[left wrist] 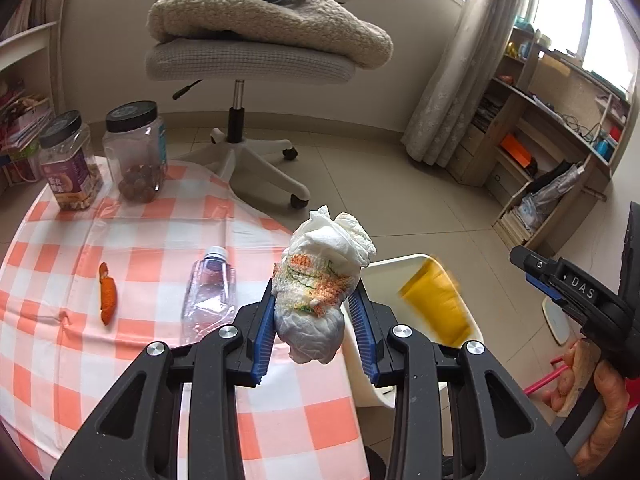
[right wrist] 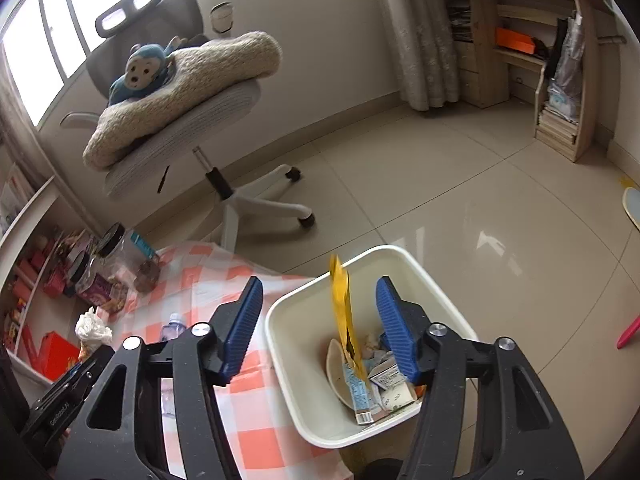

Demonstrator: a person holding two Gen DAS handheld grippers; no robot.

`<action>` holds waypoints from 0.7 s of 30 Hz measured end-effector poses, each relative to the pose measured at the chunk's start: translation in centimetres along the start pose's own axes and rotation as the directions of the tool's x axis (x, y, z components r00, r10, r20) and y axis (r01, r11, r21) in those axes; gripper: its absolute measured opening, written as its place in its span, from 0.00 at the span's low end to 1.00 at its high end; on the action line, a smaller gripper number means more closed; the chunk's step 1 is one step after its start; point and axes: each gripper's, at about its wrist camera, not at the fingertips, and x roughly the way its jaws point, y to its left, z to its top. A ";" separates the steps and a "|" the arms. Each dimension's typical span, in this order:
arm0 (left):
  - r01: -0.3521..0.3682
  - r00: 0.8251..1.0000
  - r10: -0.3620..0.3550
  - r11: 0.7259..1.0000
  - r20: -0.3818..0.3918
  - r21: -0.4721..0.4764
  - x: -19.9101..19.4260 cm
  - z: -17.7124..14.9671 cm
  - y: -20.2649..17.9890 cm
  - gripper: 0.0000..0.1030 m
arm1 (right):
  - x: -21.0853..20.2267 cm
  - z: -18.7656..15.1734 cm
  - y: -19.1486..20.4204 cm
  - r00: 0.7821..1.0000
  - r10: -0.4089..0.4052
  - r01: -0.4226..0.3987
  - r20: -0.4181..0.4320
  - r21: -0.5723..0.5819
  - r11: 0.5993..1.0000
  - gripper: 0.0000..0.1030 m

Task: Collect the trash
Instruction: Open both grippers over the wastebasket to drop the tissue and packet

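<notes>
My left gripper (left wrist: 316,294) is shut on a crumpled white tissue wad (left wrist: 320,276) with orange print, held over the table's right edge; the tissue (right wrist: 94,328) also shows at the lower left of the right wrist view. My right gripper (right wrist: 320,284) stands open above a cream trash bin (right wrist: 288,300). A yellow wrapper (right wrist: 342,308) hangs upright between the blue pads (right wrist: 394,320) without touching them, its lower end in the bin. From the left wrist it is a blurred yellow wrapper (left wrist: 436,304) over the bin (left wrist: 396,264). A clear plastic bottle (left wrist: 208,292) and an orange peel (left wrist: 107,296) lie on the checked cloth (left wrist: 140,240).
Two black-lidded jars (left wrist: 70,160) (left wrist: 136,148) stand at the table's far left. An office chair (left wrist: 248,60) with a blanket and plush toy is behind the table. The bin holds several wrappers (right wrist: 360,384). A hand (left wrist: 600,380) grips the right tool. Shelves (left wrist: 560,140) line the right wall.
</notes>
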 end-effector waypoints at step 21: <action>0.140 0.983 -0.127 0.985 -0.133 0.096 6.8 0.3 -12.4 0.53 | -3.6 2.3 -9.5 0.980 -0.152 0.118 0.129 0.241 0.963 0.89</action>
